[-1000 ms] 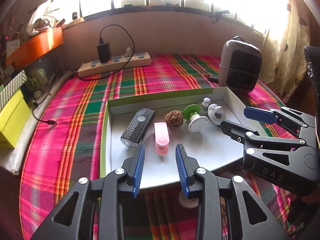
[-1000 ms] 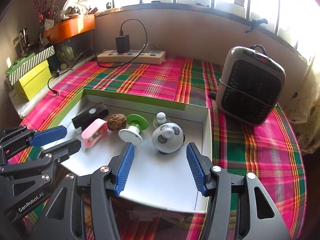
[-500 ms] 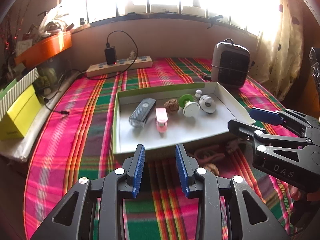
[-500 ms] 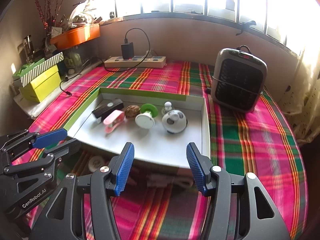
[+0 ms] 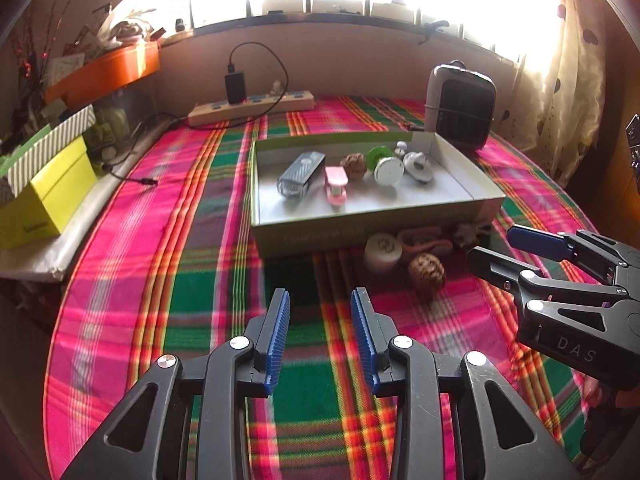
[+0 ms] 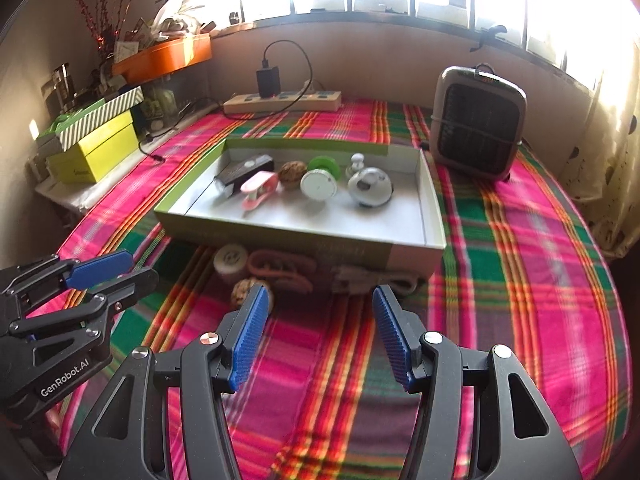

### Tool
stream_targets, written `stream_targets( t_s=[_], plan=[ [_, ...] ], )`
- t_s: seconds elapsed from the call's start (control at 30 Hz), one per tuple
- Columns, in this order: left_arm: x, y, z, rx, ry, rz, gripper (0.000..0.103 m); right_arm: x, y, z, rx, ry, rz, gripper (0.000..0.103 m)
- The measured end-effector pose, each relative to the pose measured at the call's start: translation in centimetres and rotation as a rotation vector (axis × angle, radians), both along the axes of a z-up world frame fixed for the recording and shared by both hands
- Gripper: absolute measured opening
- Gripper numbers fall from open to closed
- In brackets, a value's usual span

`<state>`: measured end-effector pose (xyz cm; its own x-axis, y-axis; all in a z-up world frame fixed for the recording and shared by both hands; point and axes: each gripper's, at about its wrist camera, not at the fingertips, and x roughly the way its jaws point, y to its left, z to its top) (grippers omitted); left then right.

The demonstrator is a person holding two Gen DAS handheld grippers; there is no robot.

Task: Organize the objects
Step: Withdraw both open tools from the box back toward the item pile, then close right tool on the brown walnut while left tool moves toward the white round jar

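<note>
Objects are split in two groups: five sit in the white tray (image 6: 430, 216) mid-surface, the rest lie on the plaid cloth (image 6: 532, 264) just in front of its near wall. In the tray, left to right: black bike light (image 6: 245, 171), pink clip (image 6: 259, 191), brown nut (image 6: 293, 174), green-and-white spool (image 6: 320, 181), round white fan toy (image 6: 369, 189). A small white knob (image 6: 356, 163) stands behind the fan toy. All of them are bunched toward the far wall, so the near half of the tray floor is bare.

Outside, close against the near wall: white round case (image 5: 383, 251), pink cord bundle (image 5: 424, 240), second brown nut (image 5: 427, 271), and a pale item under the right corner, too blurred to identify.

Left gripper (image 5: 321, 336): jaws spread partway, nothing between them, over bare cloth, well short of the loose items. Right gripper (image 6: 320, 336): jaws spread wide, empty; in the right wrist view its left pad overlaps the second nut, contact can't be judged.

Readable text: "GenRobot.AI" on the left gripper body, "DAS" on the right gripper body. Print on the tray's outer wall is too blurred to read.

Room: open cloth left and right of the tray and in front of the grippers. Heater (image 6: 478, 120) stands just beyond the tray's far right corner, power strip (image 6: 282, 101) along the back wall, yellow box (image 6: 98, 148) off the left edge.
</note>
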<state>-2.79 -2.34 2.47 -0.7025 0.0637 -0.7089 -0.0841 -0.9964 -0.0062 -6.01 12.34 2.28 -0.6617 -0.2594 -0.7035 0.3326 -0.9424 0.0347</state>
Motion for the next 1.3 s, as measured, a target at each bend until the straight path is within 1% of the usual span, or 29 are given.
stream_targets(
  t_s=[0.13,0.23,0.3,0.37,0.43,0.63,0.8,1.07,1.3],
  plan=[
    [0.7,-0.5,-0.5,0.001,-0.012,0.006,0.03,0.7,0.1,-0.8,-0.02,-0.024,-0.005,0.056],
    [1.1,-0.9,-0.9,0.026,-0.026,0.013,0.03,1.2,0.0,-1.2,-0.021,-0.037,0.002,0.056],
    [1.2,-1.0,-1.1,0.027,-0.027,0.016,0.03,1.3,0.0,-1.3,-0.023,-0.041,0.008,0.056],
    [1.3,-1.1,-1.4,0.03,-0.036,0.016,0.03,1.4,-0.1,-1.5,-0.026,-0.048,0.024,0.056],
    [1.3,-1.2,-1.7,0.05,-0.048,0.015,0.03,1.4,-0.4,-1.7,-0.026,-0.055,0.047,0.056],
    [1.0,-1.5,-2.1,0.063,-0.059,0.029,0.03,0.8,-1.3,-2.2,-0.035,-0.079,0.099,0.056],
    [0.8,-1.7,-2.2,0.052,-0.069,0.041,0.03,0.0,-2.1,-2.3,-0.047,-0.098,0.131,0.056],
    [0.5,-2.3,-2.5,0.05,-0.082,0.047,0.03,-1.2,-2.9,-2.7,-0.045,-0.122,0.125,0.056],
    [0.3,-2.4,-2.6,0.053,-0.082,0.044,0.03,-1.6,-3.2,-2.6,-0.031,-0.122,0.118,0.056]
  ],
)
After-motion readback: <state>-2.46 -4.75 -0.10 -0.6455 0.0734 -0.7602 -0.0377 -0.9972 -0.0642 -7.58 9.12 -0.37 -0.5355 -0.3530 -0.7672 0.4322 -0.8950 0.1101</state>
